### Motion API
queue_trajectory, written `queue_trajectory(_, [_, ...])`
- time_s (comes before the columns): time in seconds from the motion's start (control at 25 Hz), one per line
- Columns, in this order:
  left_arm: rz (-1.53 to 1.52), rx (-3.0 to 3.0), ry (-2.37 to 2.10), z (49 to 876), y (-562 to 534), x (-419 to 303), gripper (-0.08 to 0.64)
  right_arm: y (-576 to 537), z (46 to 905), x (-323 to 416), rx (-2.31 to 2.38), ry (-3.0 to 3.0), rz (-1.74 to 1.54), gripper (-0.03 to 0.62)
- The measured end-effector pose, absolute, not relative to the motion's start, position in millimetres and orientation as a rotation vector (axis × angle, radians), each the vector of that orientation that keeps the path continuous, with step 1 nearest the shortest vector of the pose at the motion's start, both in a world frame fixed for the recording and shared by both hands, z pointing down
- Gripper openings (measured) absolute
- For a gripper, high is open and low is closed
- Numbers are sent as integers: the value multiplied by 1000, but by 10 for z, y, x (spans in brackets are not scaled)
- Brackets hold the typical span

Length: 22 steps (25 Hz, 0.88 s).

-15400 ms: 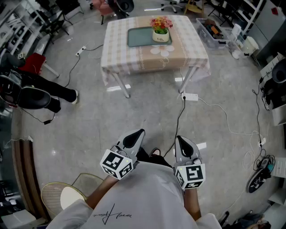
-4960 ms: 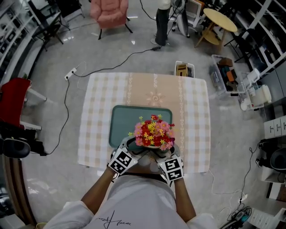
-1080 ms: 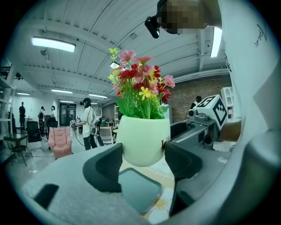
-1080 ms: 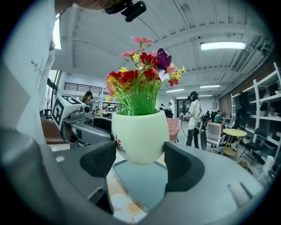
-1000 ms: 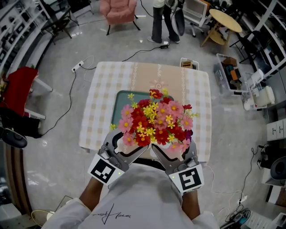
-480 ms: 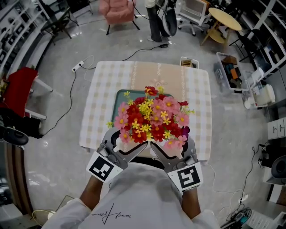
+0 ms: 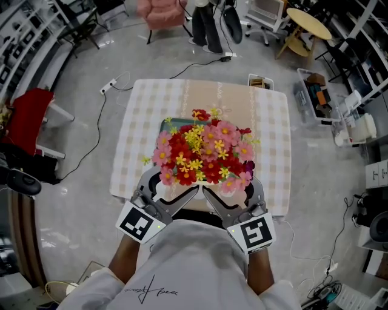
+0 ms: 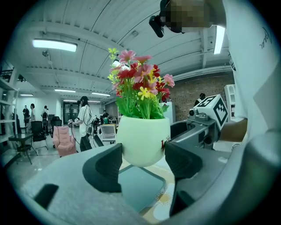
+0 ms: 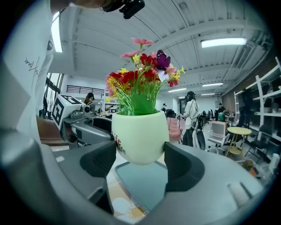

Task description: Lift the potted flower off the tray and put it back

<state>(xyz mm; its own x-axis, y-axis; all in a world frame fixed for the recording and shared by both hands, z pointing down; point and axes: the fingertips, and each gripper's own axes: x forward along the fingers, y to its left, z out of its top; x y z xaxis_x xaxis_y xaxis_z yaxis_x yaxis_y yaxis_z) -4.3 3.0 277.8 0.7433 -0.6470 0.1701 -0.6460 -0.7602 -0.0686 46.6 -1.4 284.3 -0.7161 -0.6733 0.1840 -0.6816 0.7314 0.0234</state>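
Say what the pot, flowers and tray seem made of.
The pot is smooth pale cream with a faint sheen and printed lettering: glazed ceramic or plastic, cannot tell. The flowers look artificial, uniformly vivid petals. The tray is matte teal with a rounded rim, likely plastic.

An open lab-and-office hall, where I work.

Around me lies a polished grey floor (image 7: 73, 206) trailed with a cable (image 7: 94, 130) and a power strip (image 7: 110, 88). Metal shelving racks (image 7: 21, 27) line the edges, beside a clear storage bin (image 7: 315, 91), a round wooden table (image 7: 309, 16) and a pink armchair (image 7: 160, 9). Overhead are strip lights (image 8: 55, 45); beyond, a brick wall (image 8: 189, 94), people (image 8: 84, 123) and a desk chair (image 8: 107, 132).
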Motion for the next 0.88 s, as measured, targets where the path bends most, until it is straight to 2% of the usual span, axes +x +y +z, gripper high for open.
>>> queue_trajectory(0.88, [-387, -2946, 1130, 3093, -303, -237, 302, -355, 3174, 286, 1023, -2724, 186, 350])
